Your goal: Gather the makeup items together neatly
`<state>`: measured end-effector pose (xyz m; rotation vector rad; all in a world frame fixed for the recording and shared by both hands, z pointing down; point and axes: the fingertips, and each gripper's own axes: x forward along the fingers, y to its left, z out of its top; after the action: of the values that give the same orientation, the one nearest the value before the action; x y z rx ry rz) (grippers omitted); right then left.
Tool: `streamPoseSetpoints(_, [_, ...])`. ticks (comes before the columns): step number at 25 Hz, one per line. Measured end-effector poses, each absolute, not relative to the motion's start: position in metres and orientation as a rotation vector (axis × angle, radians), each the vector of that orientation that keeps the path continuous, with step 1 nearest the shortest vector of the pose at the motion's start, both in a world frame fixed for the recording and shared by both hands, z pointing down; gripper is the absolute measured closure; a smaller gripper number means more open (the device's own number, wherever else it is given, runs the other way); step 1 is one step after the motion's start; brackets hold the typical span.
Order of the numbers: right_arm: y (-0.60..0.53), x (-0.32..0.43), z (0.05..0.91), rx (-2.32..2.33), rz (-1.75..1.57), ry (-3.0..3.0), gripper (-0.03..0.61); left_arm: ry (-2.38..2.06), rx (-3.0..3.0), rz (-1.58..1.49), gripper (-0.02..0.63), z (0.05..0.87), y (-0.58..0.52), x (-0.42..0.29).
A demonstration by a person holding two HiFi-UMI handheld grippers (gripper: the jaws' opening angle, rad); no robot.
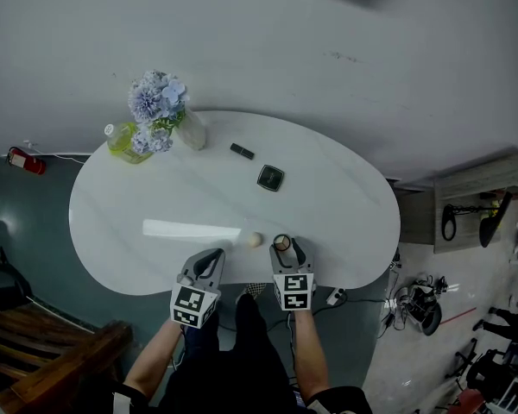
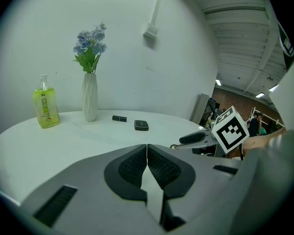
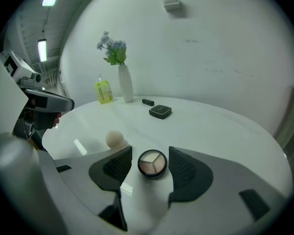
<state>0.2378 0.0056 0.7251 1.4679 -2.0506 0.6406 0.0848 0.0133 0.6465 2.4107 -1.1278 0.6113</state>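
A small round eyeshadow compact (image 3: 152,163) lies on the white table (image 1: 345,222) near its front edge, between the jaws of my right gripper (image 3: 150,161). The jaws stand open, with a thin gap on each side of the compact (image 1: 281,242). A beige makeup sponge (image 3: 114,139) rests just left of it, also seen from the head view (image 1: 254,240). Farther back lie a black square compact (image 1: 270,178) and a black lipstick tube (image 1: 242,151). My left gripper (image 1: 214,255) hangs at the front edge, left of the sponge, its pads (image 2: 137,164) shut together on nothing.
A white vase of blue flowers (image 1: 160,110) and a yellow-green bottle (image 1: 121,141) stand at the table's back left. A wooden bench (image 1: 43,352) is on the floor at left, a low shelf (image 1: 475,192) and cables at right.
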Motion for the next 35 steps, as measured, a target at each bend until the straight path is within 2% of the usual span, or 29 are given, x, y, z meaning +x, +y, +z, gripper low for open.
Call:
streamPoseSetpoints(19, [0.014,0.221,0.571,1.721,0.418,-2.177,0.355,-1.138,2.63,0.452,0.594,0.538,0.013,0.074])
streamPoseSetpoints(26, [0.028,0.215,0.521,1.833,0.314,-2.195,0.446,-1.135,2.7,0.379,0.594,0.5,0.014,0.072])
streamPoseSetpoints(32, [0.042,0.213,0.497,1.898,0.253,-2.194,0.482,-1.121,2.738,0.356,0.594,0.485,0.016,0.071])
streamPoseSetpoints(35, [0.046,0.217,0.491,1.944,0.237,-2.172,0.529,-1.114,2.75,0.354,0.594,0.482,0.018,0.071])
